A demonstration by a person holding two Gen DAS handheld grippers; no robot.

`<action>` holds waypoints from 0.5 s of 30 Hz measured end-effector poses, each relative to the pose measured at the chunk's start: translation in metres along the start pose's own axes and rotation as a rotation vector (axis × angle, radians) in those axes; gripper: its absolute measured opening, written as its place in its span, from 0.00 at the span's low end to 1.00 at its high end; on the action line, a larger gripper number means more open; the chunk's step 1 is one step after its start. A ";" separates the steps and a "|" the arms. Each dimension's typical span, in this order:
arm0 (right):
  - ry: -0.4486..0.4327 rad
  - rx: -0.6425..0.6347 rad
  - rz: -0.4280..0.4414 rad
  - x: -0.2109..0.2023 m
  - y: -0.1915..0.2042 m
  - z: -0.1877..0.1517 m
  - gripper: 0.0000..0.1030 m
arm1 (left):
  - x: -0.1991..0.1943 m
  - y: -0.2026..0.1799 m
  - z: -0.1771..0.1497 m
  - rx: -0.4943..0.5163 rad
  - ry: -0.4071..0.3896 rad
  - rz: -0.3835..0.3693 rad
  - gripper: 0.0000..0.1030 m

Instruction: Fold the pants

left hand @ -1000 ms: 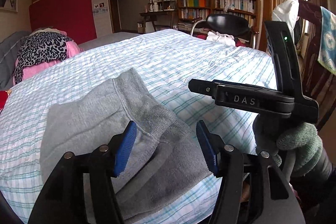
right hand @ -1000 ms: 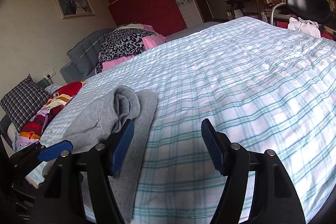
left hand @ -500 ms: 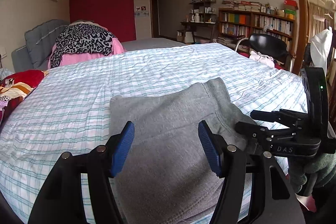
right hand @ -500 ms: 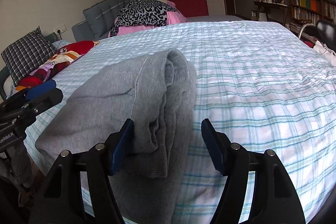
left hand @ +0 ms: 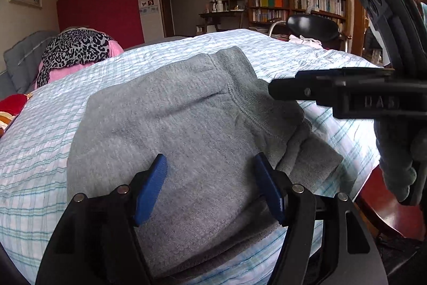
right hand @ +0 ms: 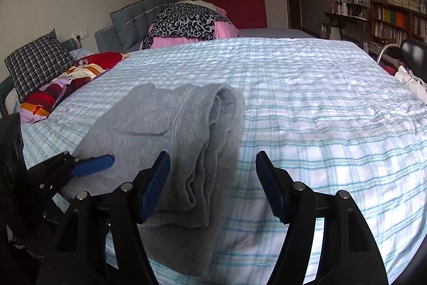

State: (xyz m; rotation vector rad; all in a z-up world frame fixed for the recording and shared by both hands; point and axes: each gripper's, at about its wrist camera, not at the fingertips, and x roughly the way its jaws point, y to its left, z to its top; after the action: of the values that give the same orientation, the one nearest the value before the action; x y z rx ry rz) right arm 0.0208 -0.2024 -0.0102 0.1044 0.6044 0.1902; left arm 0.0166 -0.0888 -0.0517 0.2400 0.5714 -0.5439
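My left claw (left hand: 210, 183) and right claw (right hand: 213, 178) hover spread over the folded grey fleece pants (left hand: 186, 130), whose long axis runs away from me across the checked bed (right hand: 320, 103).

1 folded grey pants (left hand: 186, 124), 1 plaid bed (right hand: 320, 98), 2 grippers, 1 checked pillow (right hand: 37, 63), 1 black chair (left hand: 312, 26).
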 end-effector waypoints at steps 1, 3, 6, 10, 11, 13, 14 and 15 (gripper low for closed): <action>-0.022 0.000 0.009 -0.001 -0.003 0.010 0.66 | 0.000 0.001 0.000 -0.010 0.000 -0.008 0.65; -0.042 -0.008 0.016 0.006 -0.004 0.032 0.66 | 0.001 0.001 -0.001 -0.014 -0.002 -0.015 0.65; -0.013 -0.007 0.046 0.032 -0.007 0.056 0.66 | -0.001 -0.002 -0.003 -0.010 -0.007 -0.023 0.63; 0.073 -0.028 -0.057 0.081 -0.010 0.065 0.64 | -0.001 -0.003 -0.006 -0.007 -0.014 -0.033 0.62; 0.097 -0.027 -0.097 0.092 -0.012 0.063 0.64 | -0.002 -0.003 -0.006 -0.004 -0.016 -0.035 0.62; 0.131 -0.021 -0.123 0.109 -0.018 0.054 0.64 | -0.001 -0.003 -0.007 0.006 -0.019 -0.038 0.61; 0.132 -0.015 -0.132 0.113 -0.020 0.048 0.65 | -0.001 -0.003 -0.008 0.010 -0.021 -0.041 0.61; 0.129 -0.005 -0.132 0.114 -0.023 0.044 0.65 | -0.001 -0.003 -0.009 0.014 -0.023 -0.043 0.61</action>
State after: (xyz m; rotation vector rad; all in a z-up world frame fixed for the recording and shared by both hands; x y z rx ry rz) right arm 0.1416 -0.2027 -0.0409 0.0475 0.7371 0.0703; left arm 0.0105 -0.0880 -0.0587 0.2351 0.5515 -0.5913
